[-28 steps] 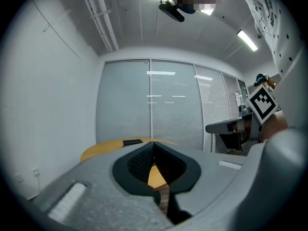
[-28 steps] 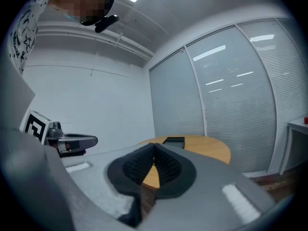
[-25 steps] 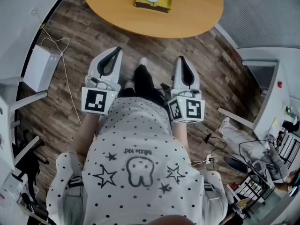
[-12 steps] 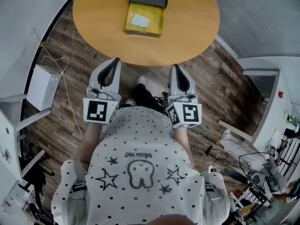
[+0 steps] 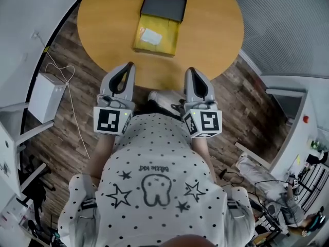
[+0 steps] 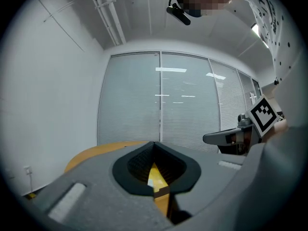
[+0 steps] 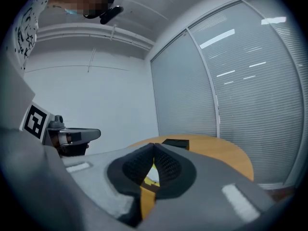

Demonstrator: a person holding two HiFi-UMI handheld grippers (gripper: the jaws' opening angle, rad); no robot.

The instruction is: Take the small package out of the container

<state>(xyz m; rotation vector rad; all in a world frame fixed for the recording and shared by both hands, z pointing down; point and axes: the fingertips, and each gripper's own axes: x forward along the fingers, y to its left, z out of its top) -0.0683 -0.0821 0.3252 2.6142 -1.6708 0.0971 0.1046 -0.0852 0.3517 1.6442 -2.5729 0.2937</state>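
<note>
On the round wooden table (image 5: 205, 30) a flat yellow package (image 5: 156, 33) with a white label lies against a black box (image 5: 164, 1) on its far side. Whether the package sits inside the box I cannot tell. My left gripper (image 5: 128, 66) and right gripper (image 5: 188, 70) are held side by side at the table's near edge, short of the package, both shut with nothing in them. In the left gripper view the left gripper (image 6: 154, 143) has its tips together, and a strip of the yellow package (image 6: 155, 177) shows through the gap. The right gripper (image 7: 154, 145) looks the same in its own view.
A white box (image 5: 45, 95) with a white cable stands on the wooden floor at the left. Glass walls with blinds (image 6: 161, 100) stand beyond the table. White furniture and cluttered cables (image 5: 288, 189) sit at the right. The person's shoe (image 5: 164, 101) shows between the grippers.
The table and the yellow package have come nearer, and the black box has come into view. Both grippers, still shut, now reach the table's near edge.
</note>
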